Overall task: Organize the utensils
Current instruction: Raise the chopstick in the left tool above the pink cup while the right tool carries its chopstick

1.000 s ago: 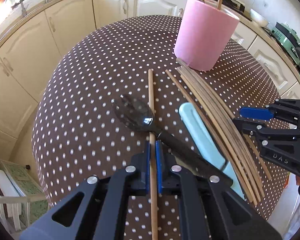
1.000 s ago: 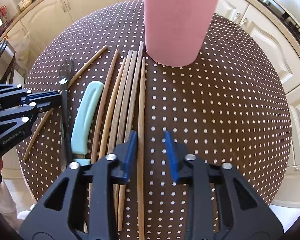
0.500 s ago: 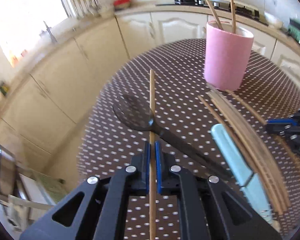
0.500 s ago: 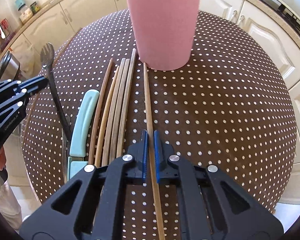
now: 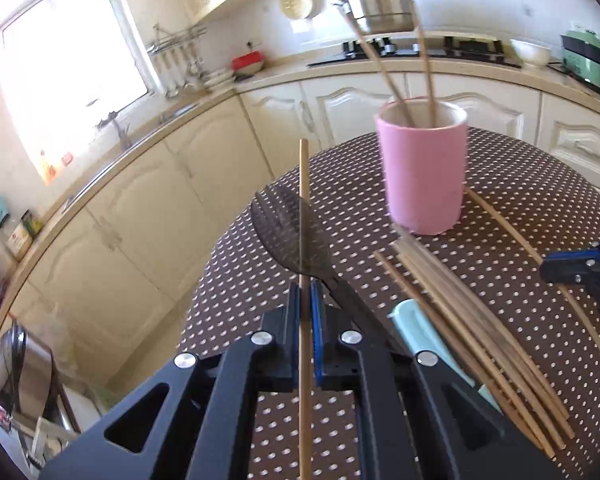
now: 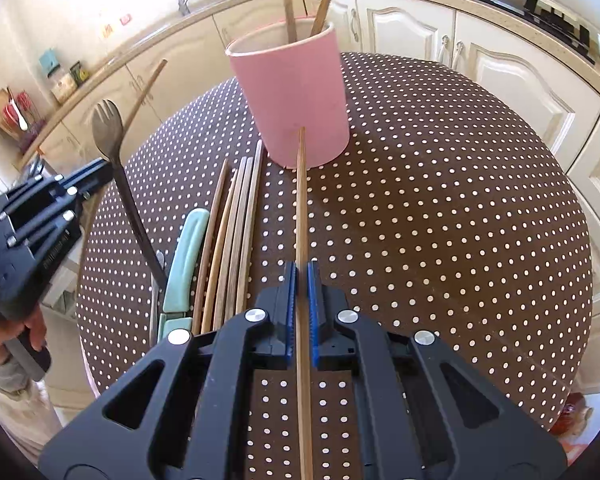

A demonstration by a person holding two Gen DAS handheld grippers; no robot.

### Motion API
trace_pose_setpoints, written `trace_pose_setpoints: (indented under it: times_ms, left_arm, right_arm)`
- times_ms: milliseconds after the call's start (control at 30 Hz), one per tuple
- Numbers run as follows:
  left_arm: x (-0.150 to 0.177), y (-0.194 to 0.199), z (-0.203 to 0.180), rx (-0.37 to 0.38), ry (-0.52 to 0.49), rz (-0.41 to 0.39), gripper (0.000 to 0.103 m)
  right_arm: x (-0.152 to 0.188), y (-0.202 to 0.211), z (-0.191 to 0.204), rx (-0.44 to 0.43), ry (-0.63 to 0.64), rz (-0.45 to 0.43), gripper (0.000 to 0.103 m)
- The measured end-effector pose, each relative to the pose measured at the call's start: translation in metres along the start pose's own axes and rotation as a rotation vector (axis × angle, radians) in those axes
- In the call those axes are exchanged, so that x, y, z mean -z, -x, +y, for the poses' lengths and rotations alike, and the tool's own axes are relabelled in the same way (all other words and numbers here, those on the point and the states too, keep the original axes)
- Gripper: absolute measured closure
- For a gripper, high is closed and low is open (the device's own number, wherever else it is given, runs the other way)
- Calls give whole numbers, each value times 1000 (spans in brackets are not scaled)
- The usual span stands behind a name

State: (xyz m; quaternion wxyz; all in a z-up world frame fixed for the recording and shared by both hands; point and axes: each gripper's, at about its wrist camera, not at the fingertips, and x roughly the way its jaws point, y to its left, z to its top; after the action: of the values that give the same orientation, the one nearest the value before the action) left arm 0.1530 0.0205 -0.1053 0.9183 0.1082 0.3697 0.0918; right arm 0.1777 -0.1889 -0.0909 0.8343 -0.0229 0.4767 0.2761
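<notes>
My left gripper (image 5: 305, 300) is shut on a wooden chopstick (image 5: 304, 220) and holds it tilted up off the table. A black spork (image 5: 288, 232) lies across that chopstick, its head raised and its handle end still down by the table. My right gripper (image 6: 301, 276) is shut on another chopstick (image 6: 301, 200) whose tip points at the pink cup (image 6: 296, 96). Two chopsticks stand in that cup. A bundle of loose chopsticks (image 6: 236, 220) and a light-blue-handled knife (image 6: 188, 248) lie between the two grippers. The left gripper (image 6: 100, 168) also shows at the left of the right wrist view.
The round table (image 6: 440, 200) has a brown dotted cloth and drops off on all sides. Cream cabinets (image 5: 148, 208) and a counter curve behind it, with a steel pot (image 5: 380, 0) on the hob. A person's hand (image 6: 4, 340) holds the left gripper's handle.
The right gripper went from open beside the bundle to shut on one chopstick and lifted it. The left gripper rose and tipped upward, raising its chopstick and the spork's head.
</notes>
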Motion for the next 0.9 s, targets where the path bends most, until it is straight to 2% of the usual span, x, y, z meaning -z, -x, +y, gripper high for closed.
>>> trace_pose_setpoints:
  times_ms: [67,100,133,233,333,433,500,633,900]
  left_arm:
    - [0,-8,8,124,74,46,98]
    - [2,-15,13,141,97,57,98]
    - [2,-17,13,113,96,52,98]
    - [2,-20,20,236,181,46,98]
    - [0,-22,16,186,160,36,98]
    - [-4,-28,25,240,216,45,98]
    - [-9,-26,27,253,225,12,98]
    - [-13,-12,29,364,276,-69,98]
    - [-36,9,9,457,284,-227,98]
  right_arm:
    - [2,1,-5,-9,-13,-8,97]
    - [3,2,-7,-7,-18,-17,97]
    - [1,-3,-6,-6,-21,-21,97]
    - [2,0,-9,-18,-28,-41,97]
    - [-2,-3,-6,-22,-28,-54,97]
    - [-4,0,-7,-31,-36,-70,97]
    - [-6,1,-9,-41,-41,-80,97]
    - [-10,11,-5,-70,-55,-126,97]
    - [-18,43,-8,-105,-101,-269,97]
